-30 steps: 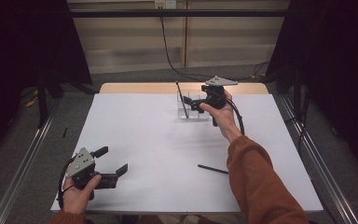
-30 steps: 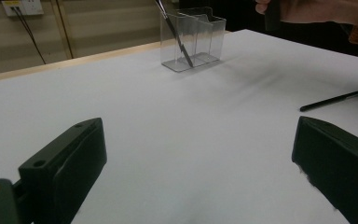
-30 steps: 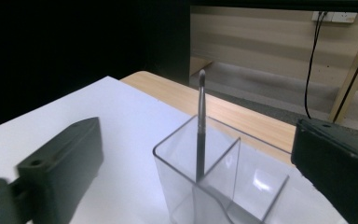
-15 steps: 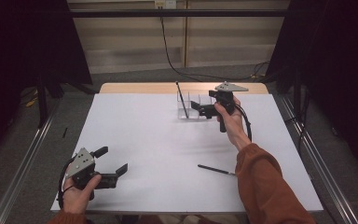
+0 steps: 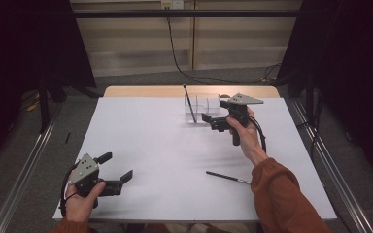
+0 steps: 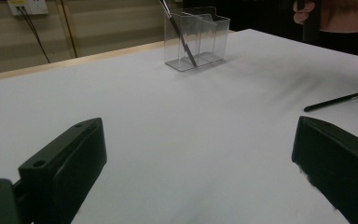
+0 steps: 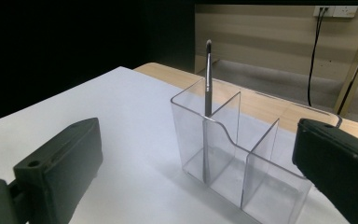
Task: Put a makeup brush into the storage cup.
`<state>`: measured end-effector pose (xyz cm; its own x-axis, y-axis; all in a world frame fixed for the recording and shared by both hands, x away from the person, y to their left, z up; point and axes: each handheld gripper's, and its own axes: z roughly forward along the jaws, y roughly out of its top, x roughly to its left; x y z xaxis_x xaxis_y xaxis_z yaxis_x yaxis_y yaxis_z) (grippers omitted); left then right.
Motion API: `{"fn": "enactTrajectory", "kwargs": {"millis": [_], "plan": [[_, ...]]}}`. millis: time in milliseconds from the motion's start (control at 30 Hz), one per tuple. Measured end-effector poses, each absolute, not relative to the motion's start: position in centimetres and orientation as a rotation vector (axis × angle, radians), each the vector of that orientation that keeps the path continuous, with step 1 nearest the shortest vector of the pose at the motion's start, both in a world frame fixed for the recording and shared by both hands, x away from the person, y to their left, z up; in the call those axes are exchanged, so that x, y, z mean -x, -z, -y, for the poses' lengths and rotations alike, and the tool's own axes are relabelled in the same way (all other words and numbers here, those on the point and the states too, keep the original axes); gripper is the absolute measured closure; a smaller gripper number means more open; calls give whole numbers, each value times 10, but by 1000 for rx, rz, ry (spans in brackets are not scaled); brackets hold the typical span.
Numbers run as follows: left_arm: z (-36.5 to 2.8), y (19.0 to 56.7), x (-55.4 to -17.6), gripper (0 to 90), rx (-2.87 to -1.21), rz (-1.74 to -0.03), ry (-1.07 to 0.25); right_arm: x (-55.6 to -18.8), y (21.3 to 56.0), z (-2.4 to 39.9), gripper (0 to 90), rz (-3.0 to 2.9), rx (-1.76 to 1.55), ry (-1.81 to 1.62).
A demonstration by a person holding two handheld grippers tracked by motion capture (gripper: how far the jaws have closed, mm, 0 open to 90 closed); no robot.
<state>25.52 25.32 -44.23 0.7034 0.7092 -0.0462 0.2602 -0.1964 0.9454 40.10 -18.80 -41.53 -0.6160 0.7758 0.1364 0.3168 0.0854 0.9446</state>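
White paper covers the table (image 5: 155, 160) as we work, seen from the high view. At seven o'clock, our left gripper (image 5: 115, 169) rests low near the front edge, jaws spread wide with nothing between them; its own view shows bare white surface between the two black jaws. Moving right, a clear plastic organizer (image 5: 201, 109) stands at twelve o'clock near the far wooden edge, divided into compartments. A black makeup brush (image 5: 190, 104) leans tilted in the organizer's left-hand compartment as the high view has it, its top rising above the rim. Just right of the organizer, at one o'clock, we hold our right gripper (image 5: 207, 121) above the table, jaws parted and empty, pointing toward the organizer; in the right gripper view the organizer (image 7: 242, 154) sits between the open jaws and the brush (image 7: 208, 84) stands nearly upright. At five o'clock, a second black brush (image 5: 227, 177) lies flat on the paper, well apart from the organizer.
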Motion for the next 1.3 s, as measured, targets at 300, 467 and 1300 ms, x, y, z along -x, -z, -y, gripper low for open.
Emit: {"fn": "enactTrajectory", "kwargs": {"millis": [300,467,1300], "plan": [[-254,442,-254,30,-1763,-779,-493,-384,414,201,4,-1956,-1063,-1596],[-254,441,-254,30,-1763,-777,-495,-375,414,208,5,-1948,-1069,-1610],[-251,440,-252,30,-1754,-783,-505,-317,407,239,13,-1934,-1045,-1582]]}}
